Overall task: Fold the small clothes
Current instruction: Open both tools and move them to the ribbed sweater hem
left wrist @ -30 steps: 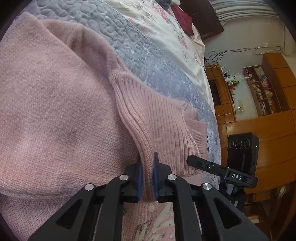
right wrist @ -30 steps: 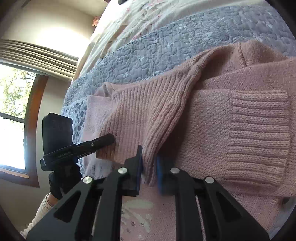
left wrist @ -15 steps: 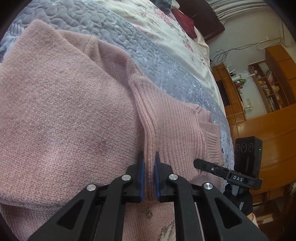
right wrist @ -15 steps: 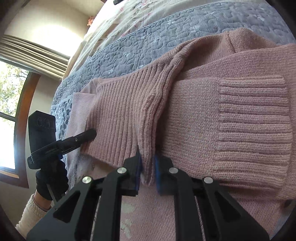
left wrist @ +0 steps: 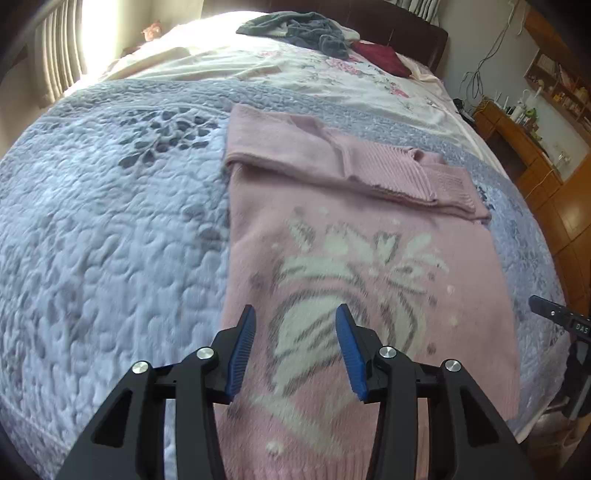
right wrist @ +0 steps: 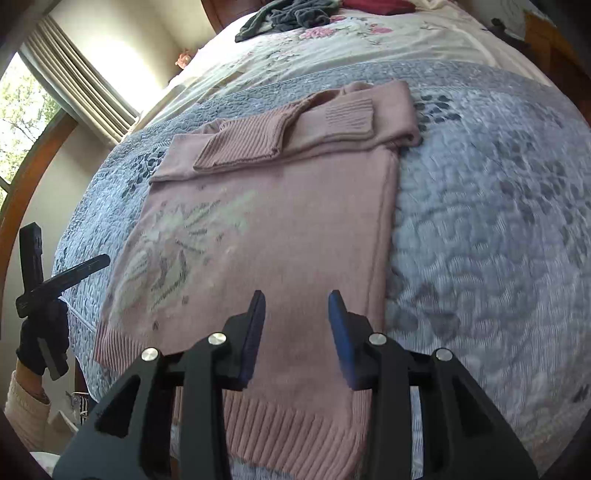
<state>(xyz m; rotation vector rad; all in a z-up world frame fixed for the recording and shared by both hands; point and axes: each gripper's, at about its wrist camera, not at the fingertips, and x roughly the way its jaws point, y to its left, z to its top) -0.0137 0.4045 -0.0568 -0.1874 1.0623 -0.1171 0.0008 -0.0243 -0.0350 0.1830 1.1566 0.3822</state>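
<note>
A pink sweater (left wrist: 369, 266) lies flat on a grey-blue quilt (left wrist: 110, 229) that covers the near part of a bed. Its ribbed hem points toward the cameras, and a pale knitted pattern (left wrist: 332, 295) shows on its front. Both sleeves are folded across the far end of the sweater, so that a ribbed cuff (right wrist: 349, 118) lies on top of the other layers, and a ribbed part of the knit (right wrist: 240, 147) lies beside it. The left gripper (left wrist: 295, 332) hangs above the near half of the sweater with its blue-padded fingers (left wrist: 242, 347) spread wide apart and nothing between them. The right gripper (right wrist: 297, 321) is also above the near part of the sweater, close to its right edge, and its fingers (right wrist: 340, 332) likewise stand apart and hold nothing. In the right wrist view the left gripper shows at the left edge, held by a hand in a black glove (right wrist: 40, 339) with a cream sleeve below it. Beyond the quilt lies a floral bedspread (left wrist: 314, 70), with a heap of dark grey clothes (left wrist: 299, 29) and a dark red item (left wrist: 380, 59) at the far end near the headboard. Wooden shelves (left wrist: 546, 88) stand to the right of the bed, and a window with blinds (right wrist: 81, 85) is on the other side.
</note>
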